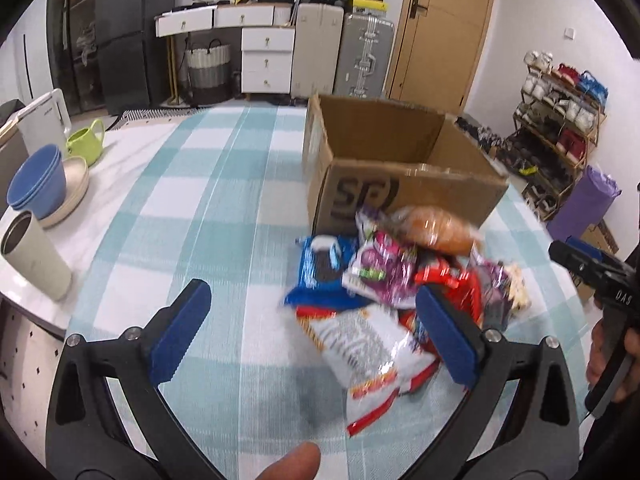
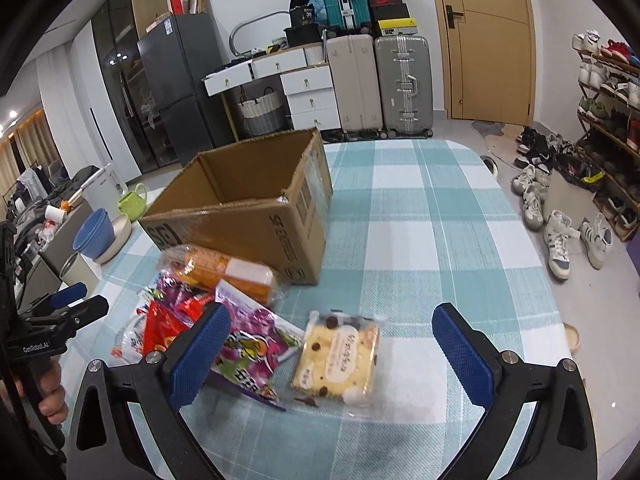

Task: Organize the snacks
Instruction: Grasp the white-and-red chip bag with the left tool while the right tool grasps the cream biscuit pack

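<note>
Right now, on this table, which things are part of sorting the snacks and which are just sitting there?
For the job:
cardboard box
orange bread pack
purple candy bag
yellow cake pack
blue cookie pack

Just lying about:
blue bowls
green cup
beige tumbler

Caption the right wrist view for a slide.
Open right tongs above a yellow cake packet, beside piled snacks and an empty cardboard box.

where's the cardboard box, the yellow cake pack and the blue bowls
cardboard box (image 2: 240,220), right wrist view, front wall
yellow cake pack (image 2: 340,356), right wrist view, middle of wrapper
blue bowls (image 1: 38,182), left wrist view, outer side of the stack
</note>
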`<state>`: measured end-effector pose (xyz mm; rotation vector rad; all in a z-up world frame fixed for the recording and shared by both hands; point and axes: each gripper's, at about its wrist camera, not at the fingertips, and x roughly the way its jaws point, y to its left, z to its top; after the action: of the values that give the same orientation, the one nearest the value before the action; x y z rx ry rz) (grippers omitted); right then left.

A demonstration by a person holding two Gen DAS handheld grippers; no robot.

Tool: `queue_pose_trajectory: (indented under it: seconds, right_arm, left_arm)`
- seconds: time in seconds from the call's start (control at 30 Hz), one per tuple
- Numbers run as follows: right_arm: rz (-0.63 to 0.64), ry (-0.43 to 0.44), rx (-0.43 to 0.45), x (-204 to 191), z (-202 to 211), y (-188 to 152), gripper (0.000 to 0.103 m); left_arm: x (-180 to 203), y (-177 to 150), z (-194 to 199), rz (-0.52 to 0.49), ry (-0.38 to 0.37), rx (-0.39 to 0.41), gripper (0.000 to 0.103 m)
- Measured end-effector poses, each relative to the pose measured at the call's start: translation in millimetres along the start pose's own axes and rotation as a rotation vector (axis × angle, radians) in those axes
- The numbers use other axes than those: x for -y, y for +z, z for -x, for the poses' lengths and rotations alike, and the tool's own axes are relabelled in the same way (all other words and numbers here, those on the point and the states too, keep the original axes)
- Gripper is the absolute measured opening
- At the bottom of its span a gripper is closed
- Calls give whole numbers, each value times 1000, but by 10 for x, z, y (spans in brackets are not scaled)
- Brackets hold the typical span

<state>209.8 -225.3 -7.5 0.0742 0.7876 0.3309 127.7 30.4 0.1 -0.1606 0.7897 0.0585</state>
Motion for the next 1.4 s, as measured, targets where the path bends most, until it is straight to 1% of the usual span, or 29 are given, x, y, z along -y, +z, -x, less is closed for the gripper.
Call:
queue_pose_trajectory:
  seconds: [0.27,0.5,0.6,0.73,0.87,0.97,1.03,1.1,1.23,1.4]
  right_arm:
    - [-28,-23,-68,79,-202,-162,102]
    - [-43,-37,-102,196,-288,-294,102]
    - [-49,-43,-115,230,-334,-314,102]
    - [-45,-50,-135,226,-429,-312,102]
    - [-22,-58,-178,179,-593,-300,102]
    - [10,-71,-207,126,-721,-293,102]
    - [16,-64,-211,100,-774,-284,102]
    - [39,-81,-217,60,-821,-269,102]
    - [53,-82,-219,40,-872,-261,102]
    - [55,-107,-222,76,-871,-271,102]
  left_arm:
    - [51,-180,-192,16,-19,-81,102]
    - [174,-200,-356,11,-38,-129,102]
    - [227,-197,-441,-1,-31,-146,102]
    - [241,-214,-483,-1,-35,-149,102]
    - [151,-219,-483,23,-60,-161,102]
    - [97,-231,-471,23,-64,-163,102]
    - [82,-237,-463,20,-62,-164,102]
    - [80,-241,-463,17,-63,-167,102]
    - [75,-266,-458,10,-73,-176,102]
    - [28,-295,-473,37,-93,-191,102]
